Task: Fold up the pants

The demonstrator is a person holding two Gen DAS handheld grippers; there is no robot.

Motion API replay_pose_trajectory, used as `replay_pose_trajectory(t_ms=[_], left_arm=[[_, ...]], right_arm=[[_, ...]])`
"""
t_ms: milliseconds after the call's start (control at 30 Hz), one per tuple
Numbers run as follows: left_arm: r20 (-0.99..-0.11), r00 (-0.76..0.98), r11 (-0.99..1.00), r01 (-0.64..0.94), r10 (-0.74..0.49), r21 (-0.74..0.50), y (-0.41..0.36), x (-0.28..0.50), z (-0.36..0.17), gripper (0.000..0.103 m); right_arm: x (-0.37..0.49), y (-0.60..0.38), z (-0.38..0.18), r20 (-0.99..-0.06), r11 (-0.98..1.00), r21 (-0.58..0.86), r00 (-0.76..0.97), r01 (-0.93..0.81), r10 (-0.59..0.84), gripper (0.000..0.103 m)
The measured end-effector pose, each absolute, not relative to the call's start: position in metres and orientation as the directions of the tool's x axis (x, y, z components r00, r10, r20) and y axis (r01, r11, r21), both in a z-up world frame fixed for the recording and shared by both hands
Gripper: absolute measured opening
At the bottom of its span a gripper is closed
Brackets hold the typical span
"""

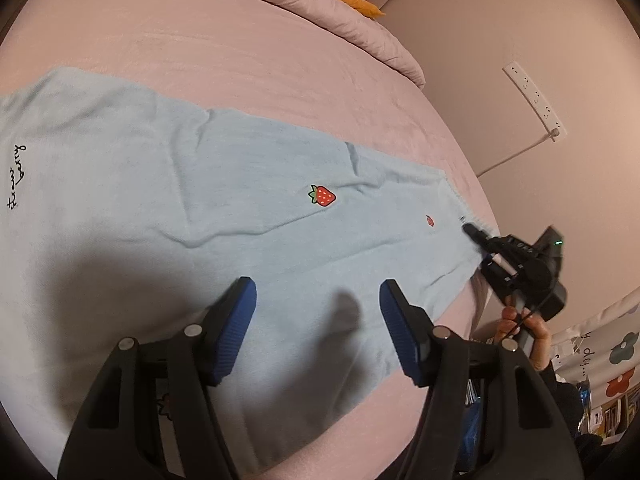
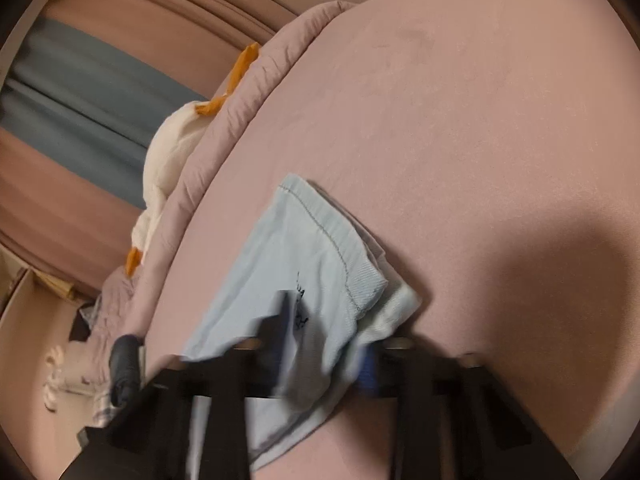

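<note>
The light blue pants (image 1: 168, 184) lie flat and lengthwise across the pink bed (image 1: 224, 60), and everything here is placed from them. At their left end, black script lettering sits near the picture's edge. Beyond their far long edge, a broad band of bare pink sheet runs up to a rolled pink duvet (image 1: 360, 20), where a white plush toy with orange parts (image 1: 352, 0) rests. Along their near edge only a narrow strip of sheet shows before the bed's side.

The left tool (image 1: 318, 320) hovers over the pants' near edge with its two blue pads (image 1: 236, 328) spread apart, released, with nothing between them; its shadow falls on the cloth. Two strawberry prints show to the right of it, one large (image 1: 322, 195), one small (image 1: 430, 220).

At the pants' right end, the ribbed waistband reaches the bed's corner. There the right tool (image 1: 474, 236) is clenched on the waistband's edge; a hand (image 1: 520, 324) holds its grip. The right wrist view, though blurred, shows the pants (image 2: 320, 280) bunched and lifted between that tool's fingers (image 2: 316, 360), with the stitched hem folded over and open sheet beyond.

Past the right end, the pale wall carries one white power strip (image 1: 534, 98) with a cord, and a flower-patterned cloth (image 1: 608, 360) hangs lower right. Pink and grey-blue curtains (image 2: 80, 92) hang behind the duvet.
</note>
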State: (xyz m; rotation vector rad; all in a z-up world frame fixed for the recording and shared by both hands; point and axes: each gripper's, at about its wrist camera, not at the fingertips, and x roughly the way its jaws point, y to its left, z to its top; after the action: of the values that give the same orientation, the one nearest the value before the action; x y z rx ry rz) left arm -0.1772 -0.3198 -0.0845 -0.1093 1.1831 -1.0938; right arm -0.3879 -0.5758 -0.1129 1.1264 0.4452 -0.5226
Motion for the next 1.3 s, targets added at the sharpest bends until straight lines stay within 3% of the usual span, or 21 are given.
replay_pose_trajectory(t_ms=[167, 267, 433, 533, 600, 667, 700, 733, 800, 833, 933, 1167, 1233, 1300], left_arm=[[-0.654, -0.076, 0.515, 0.55, -0.753, -0.657, -0.315, -0.167, -0.082, 0.064], [-0.541, -0.132, 0.429, 0.466, -0.831, -0.774, -0.31, -0.164, -0.076, 0.065], [-0.356, -0.185, 0.277, 0.351, -0.916, -0.895, -0.312, -0.16, -0.069, 0.09], [-0.34, -0.218, 0.273, 0.285, -0.915, -0.919, -0.32, -0.153, -0.08, 0.091], [-0.362, -0.232, 0.304, 0.252, -0.903, -0.919, -0.325, -0.15, -0.094, 0.088], [-0.353, -0.234, 0.302, 0.228, -0.906, -0.926, -0.324, -0.148, -0.099, 0.069], [-0.351, -0.231, 0.3, 0.23, -0.907, -0.926, -0.323, -0.147, -0.098, 0.051], [-0.364, -0.215, 0.309, 0.249, -0.906, -0.918, -0.32, -0.146, -0.096, 0.041], [-0.386, -0.181, 0.325, 0.29, -0.905, -0.9, -0.309, -0.142, -0.091, 0.011], [-0.4, -0.154, 0.339, 0.313, -0.904, -0.887, -0.301, -0.14, -0.088, 0.006], [-0.413, -0.098, 0.351, 0.372, -0.906, -0.859, -0.285, -0.136, -0.078, 0.007], [-0.569, 0.038, 0.512, 0.486, -0.822, -0.708, -0.246, -0.129, -0.075, 0.007], [-0.668, 0.071, 0.602, 0.51, -0.741, -0.614, -0.241, -0.127, -0.089, 0.019], [-0.697, 0.069, 0.627, 0.506, -0.713, -0.592, -0.237, -0.125, -0.098, 0.016]], right_arm=[[-0.362, -0.537, -0.051, -0.549, 0.608, 0.563, 0.803, 0.56, -0.233, 0.01], [-0.331, -0.494, -0.021, -0.553, 0.766, 0.399, 0.799, 0.504, -0.237, 0.01], [-0.291, -0.416, -0.022, -0.573, 0.905, 0.241, 0.804, 0.352, -0.16, 0.01], [-0.274, -0.375, -0.037, -0.612, 0.946, 0.165, 0.782, 0.278, -0.123, 0.01], [-0.264, -0.349, -0.048, -0.637, 0.969, 0.115, 0.764, 0.218, -0.097, 0.01], [-0.262, -0.332, -0.049, -0.636, 0.981, 0.081, 0.767, 0.175, -0.084, 0.01], [-0.262, -0.325, -0.049, -0.635, 0.986, 0.07, 0.769, 0.149, -0.071, 0.01], [-0.261, -0.318, -0.048, -0.636, 0.991, 0.051, 0.769, 0.121, -0.061, 0.01], [-0.261, -0.309, -0.047, -0.631, 0.994, 0.001, 0.771, 0.106, -0.082, 0.01], [-0.26, -0.308, -0.045, -0.631, 0.995, -0.007, 0.772, 0.096, -0.078, 0.01], [-0.261, -0.304, -0.04, -0.615, 0.998, 0.027, 0.788, 0.054, -0.026, 0.01], [-0.24, -0.27, -0.046, -0.621, 0.998, 0.035, 0.781, -0.058, 0.067, 0.01], [-0.233, -0.262, -0.053, -0.642, 0.995, 0.045, 0.761, -0.088, 0.096, 0.011], [-0.222, -0.256, -0.07, -0.706, 0.988, 0.093, 0.691, -0.126, 0.155, 0.036]])
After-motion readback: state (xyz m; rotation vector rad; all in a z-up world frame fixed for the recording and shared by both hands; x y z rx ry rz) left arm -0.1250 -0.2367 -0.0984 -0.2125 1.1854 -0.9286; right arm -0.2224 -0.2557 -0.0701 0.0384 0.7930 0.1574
